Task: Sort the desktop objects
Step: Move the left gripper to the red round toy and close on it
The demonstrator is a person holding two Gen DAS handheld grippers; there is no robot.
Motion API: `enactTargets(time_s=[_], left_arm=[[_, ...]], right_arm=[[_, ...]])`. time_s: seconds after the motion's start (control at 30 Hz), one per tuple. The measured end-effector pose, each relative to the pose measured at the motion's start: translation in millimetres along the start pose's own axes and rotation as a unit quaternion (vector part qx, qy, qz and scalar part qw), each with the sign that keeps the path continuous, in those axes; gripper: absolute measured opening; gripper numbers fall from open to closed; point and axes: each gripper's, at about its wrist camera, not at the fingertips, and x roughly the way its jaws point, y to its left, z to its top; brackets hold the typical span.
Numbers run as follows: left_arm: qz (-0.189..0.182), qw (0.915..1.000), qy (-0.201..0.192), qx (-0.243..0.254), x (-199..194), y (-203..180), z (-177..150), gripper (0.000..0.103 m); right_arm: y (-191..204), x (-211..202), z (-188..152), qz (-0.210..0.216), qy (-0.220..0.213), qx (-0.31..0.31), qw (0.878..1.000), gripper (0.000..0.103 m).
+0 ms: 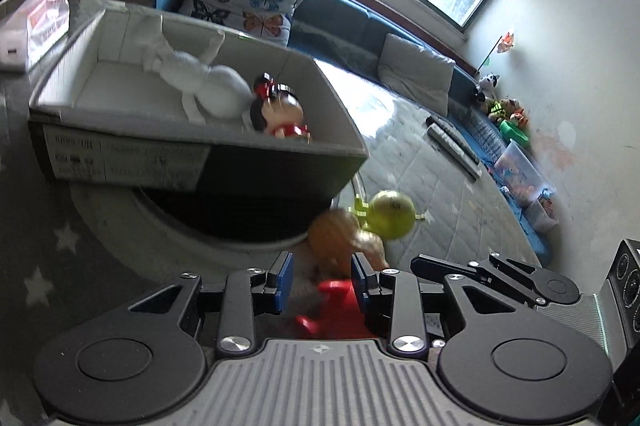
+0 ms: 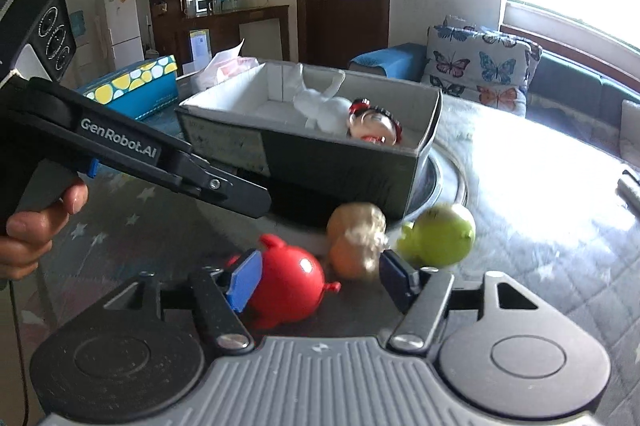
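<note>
Grey cardboard box [image 1: 192, 154] with white lining seen from left wrist camera, sitting on round raised stand on glass tabletop [image 1: 420, 162]. Inside box: white figure [image 1: 200, 82] lying along the middle, doll with black hair and red dress [image 1: 276, 114] against the near right wall, touching white figure. Outside box, on tabletop near its right corner: green round toy [image 1: 390, 214], tan toy [image 1: 344, 238] just beside it, both blurred. Left gripper [image 1: 322, 284] low in view, blue pads apart; red toy [image 1: 340, 302] lying between the fingers, close to the right pad; contact not clear because of blur. Part of right gripper's arm visible at right edge. Cushion with butterfly print on blue sofa behind table.

Right wrist camera: right gripper [image 2: 320, 278] jaws apart, nothing clamped. Red toy [image 2: 288, 282] sits just beside left blue pad [image 2: 244, 278], resting on tabletop [image 2: 520, 186]. Tan toy [image 2: 356, 242] ahead between the fingers, green round toy [image 2: 440, 238] beyond right pad, touching or nearly touching tan toy; cannot tell which. Box [image 2: 320, 162] behind toys, white figure [image 2: 324, 110] and doll [image 2: 374, 126] inside. Left gripper [image 2: 248, 198] entering from left, held by a hand [image 2: 36, 226], tip above the table in front of box. Blue carton with yellow and white spots behind box at left.
</note>
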Motion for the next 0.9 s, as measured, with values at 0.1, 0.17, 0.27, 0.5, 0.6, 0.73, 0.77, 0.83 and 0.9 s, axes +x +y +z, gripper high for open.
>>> enactTargets(time_s=[0.1,0.17,0.27,0.5,0.6,0.73,0.77,0.83,0.9], left_arm=[[-0.001,1.0000,0.005,-0.005,2.7,0.6,-5.1,0.035],[-0.006,0.9999,0.008,-0.012,4.3,2.3,-6.3,0.035],[-0.010,0.9997,0.009,-0.018,5.1,3.2,-6.8,0.035],[-0.029,0.9990,0.015,-0.029,10.1,5.4,-8.3,0.036],[-0.037,0.9985,0.018,-0.036,12.1,6.8,-8.8,0.036],[-0.047,0.9978,0.024,-0.039,13.9,7.9,-9.1,0.037],[-0.050,0.9975,0.025,-0.043,14.7,9.0,-9.1,0.037],[-0.055,0.9968,0.028,-0.051,16.4,11.6,-9.0,0.038],[-0.061,0.9960,0.030,-0.059,17.4,14.3,-9.0,0.038]], right_arm=[[3.4,-0.2,-5.2,0.004,0.002,-0.001,1.000,0.067],[5.2,2.5,-7.9,0.008,0.007,-0.001,1.000,0.067],[5.5,6.2,-9.6,0.014,0.012,0.002,1.000,0.066],[3.0,15.8,-11.6,0.031,0.021,0.020,0.999,0.062],[3.1,18.6,-11.4,0.038,0.023,0.022,0.999,0.059],[3.7,23.2,-10.3,0.050,0.026,0.026,0.998,0.056],[3.7,23.9,-10.2,0.051,0.027,0.026,0.998,0.056],[4.5,26.1,-9.9,0.051,0.027,0.027,0.998,0.054],[3.9,26.3,-9.7,0.051,0.028,0.029,0.998,0.053]])
